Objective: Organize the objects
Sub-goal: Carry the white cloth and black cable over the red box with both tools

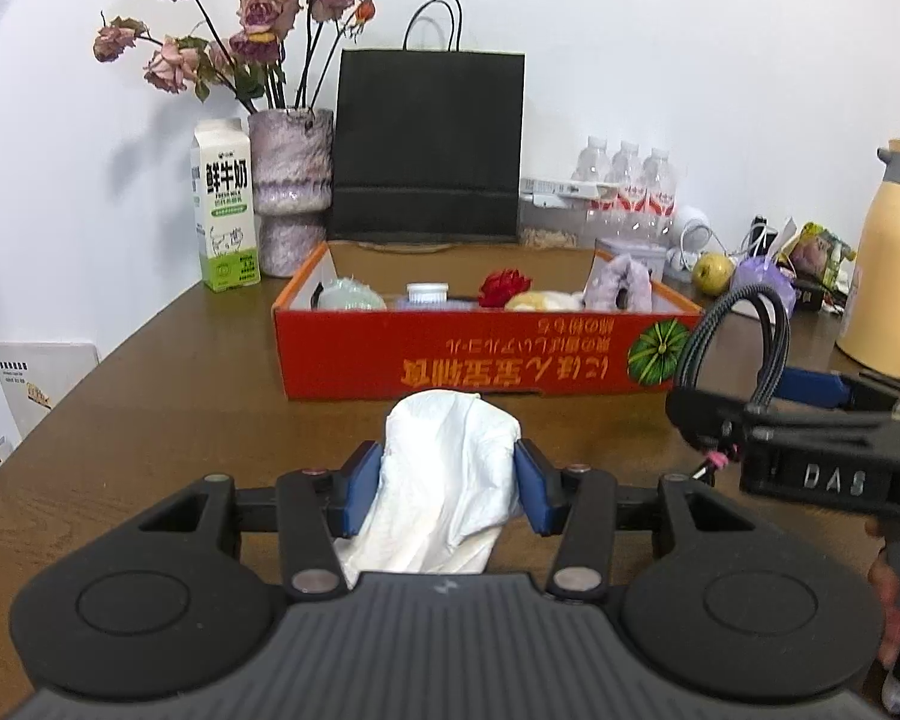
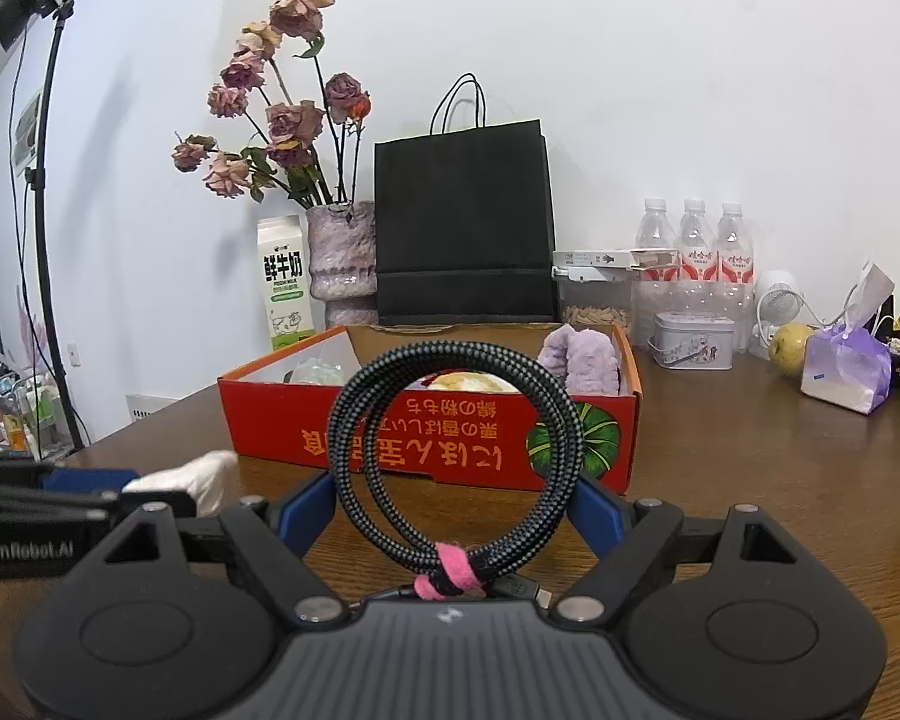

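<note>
Centrally, a brown wooden table point(image 1: 150, 420) is shown bearing an open red cardboard box point(image 1: 486, 354), already loaded with small items, among them a purple plush piece point(image 2: 582, 360). Behind it a black paper bag point(image 1: 429, 144) and a vase of dried roses point(image 1: 291, 180) are seen. A coiled braided cable point(image 2: 456, 450) is gripped upright by the right gripper point(image 2: 456, 510). A crumpled white cloth point(image 1: 450, 480) is clamped between the pads of the left gripper point(image 1: 450, 486), just before the box.
</note>
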Demonstrator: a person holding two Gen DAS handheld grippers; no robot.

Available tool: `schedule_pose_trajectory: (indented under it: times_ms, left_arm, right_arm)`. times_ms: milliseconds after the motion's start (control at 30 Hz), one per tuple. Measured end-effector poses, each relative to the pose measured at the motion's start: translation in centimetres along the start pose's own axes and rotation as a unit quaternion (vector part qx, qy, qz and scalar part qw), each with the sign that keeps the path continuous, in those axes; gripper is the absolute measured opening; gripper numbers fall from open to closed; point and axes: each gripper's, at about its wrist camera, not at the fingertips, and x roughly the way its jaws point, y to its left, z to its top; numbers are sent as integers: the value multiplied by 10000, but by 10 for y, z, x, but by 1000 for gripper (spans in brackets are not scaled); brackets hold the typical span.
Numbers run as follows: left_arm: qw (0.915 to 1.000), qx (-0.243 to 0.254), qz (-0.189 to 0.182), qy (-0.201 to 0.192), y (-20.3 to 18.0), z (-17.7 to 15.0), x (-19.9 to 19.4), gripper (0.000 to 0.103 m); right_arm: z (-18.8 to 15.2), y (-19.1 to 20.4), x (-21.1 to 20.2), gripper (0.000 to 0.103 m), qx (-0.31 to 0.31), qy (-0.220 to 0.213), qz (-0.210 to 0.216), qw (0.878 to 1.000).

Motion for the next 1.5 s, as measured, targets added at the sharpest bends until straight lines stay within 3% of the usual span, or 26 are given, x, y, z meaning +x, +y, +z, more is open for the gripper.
schedule_pose_trajectory:
  times_ms: [767,1500]
  left_arm:
    - [9984,-141,-119,-541,8,56,21,49]
    - [9953,-633,-50,-731,27,107,104,49]
  right_arm:
    - [45,19,20,83,-90,-230,-62,9997]
    - [76,16,108,83,76,-370,-210,9991]
